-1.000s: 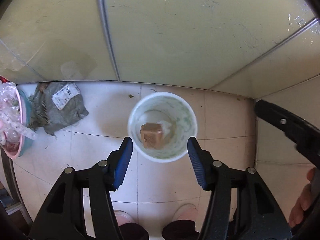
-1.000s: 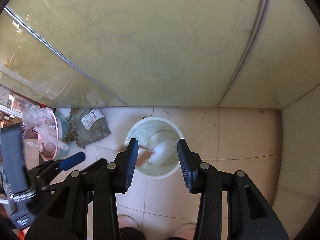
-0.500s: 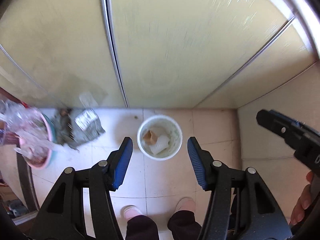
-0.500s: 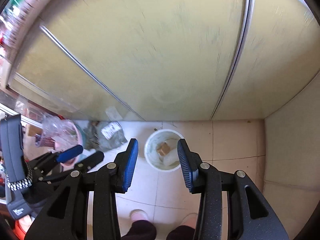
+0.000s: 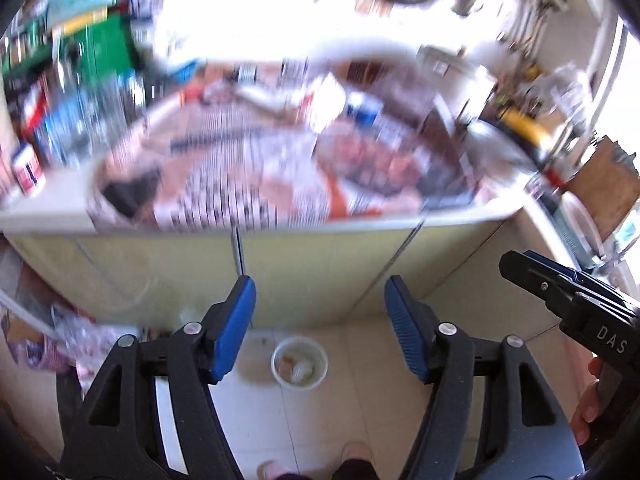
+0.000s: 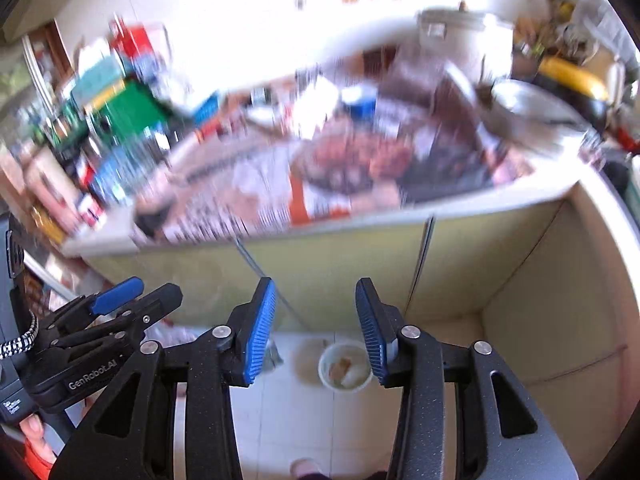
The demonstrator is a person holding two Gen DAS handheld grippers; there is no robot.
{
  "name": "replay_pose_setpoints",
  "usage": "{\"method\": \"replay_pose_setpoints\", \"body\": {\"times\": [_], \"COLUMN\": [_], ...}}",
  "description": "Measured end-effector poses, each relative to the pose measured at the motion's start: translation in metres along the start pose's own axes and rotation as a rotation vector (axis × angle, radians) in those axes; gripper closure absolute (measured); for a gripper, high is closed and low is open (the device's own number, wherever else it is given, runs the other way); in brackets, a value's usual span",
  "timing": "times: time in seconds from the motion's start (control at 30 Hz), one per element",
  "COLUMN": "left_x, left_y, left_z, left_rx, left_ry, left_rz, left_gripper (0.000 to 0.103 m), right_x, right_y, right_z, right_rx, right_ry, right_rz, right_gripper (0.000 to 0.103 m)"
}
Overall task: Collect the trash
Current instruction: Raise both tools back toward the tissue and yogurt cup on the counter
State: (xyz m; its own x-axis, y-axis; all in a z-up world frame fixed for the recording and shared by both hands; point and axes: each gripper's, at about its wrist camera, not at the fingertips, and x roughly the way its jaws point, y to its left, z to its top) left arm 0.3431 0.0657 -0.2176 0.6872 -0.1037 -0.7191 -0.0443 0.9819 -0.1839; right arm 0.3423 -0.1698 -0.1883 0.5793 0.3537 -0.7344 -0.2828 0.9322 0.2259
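Note:
A white trash bucket (image 5: pixel 299 364) stands on the tiled floor far below, with a brown scrap and a white crumpled piece inside. It also shows in the right wrist view (image 6: pixel 346 367). My left gripper (image 5: pixel 320 320) is open and empty, high above the bucket. My right gripper (image 6: pixel 316 320) is open and empty too, and shows at the right edge of the left wrist view (image 5: pixel 560 292). A cluttered countertop (image 5: pixel 280 168) with printed paper, boxes and wrappers fills the upper half, blurred by motion.
Yellow-green cabinet doors (image 5: pixel 320 264) stand under the countertop. A metal pan (image 6: pixel 528 104) and a yellow item (image 6: pixel 572 72) sit at the counter's right. A green box (image 6: pixel 128 112) and packages are at the left. Plastic bags (image 5: pixel 72 332) lie on the floor at left.
Both grippers have risen away from the bucket, which looks much smaller now. The countertop has come into view above the cabinet doors. Both stay open.

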Motion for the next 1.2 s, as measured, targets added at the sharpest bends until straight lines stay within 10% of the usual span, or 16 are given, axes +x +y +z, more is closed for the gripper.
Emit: {"method": "replay_pose_setpoints", "body": {"times": [0.37, 1.2], "left_x": [-0.048, 0.195], "left_y": [-0.008, -0.013], "left_z": [0.056, 0.226], "left_rx": [0.044, -0.058], "left_ry": [-0.112, 0.061], "left_rz": [0.026, 0.159], "left_gripper": [0.020, 0.020], "right_x": [-0.049, 0.107], "right_y": [0.012, -0.088], "right_z": [0.055, 0.216], "right_rx": [-0.020, -0.120], "right_ry": [-0.192, -0.014], "right_rz": [-0.037, 0.031], "right_gripper": [0.040, 0.039]}}
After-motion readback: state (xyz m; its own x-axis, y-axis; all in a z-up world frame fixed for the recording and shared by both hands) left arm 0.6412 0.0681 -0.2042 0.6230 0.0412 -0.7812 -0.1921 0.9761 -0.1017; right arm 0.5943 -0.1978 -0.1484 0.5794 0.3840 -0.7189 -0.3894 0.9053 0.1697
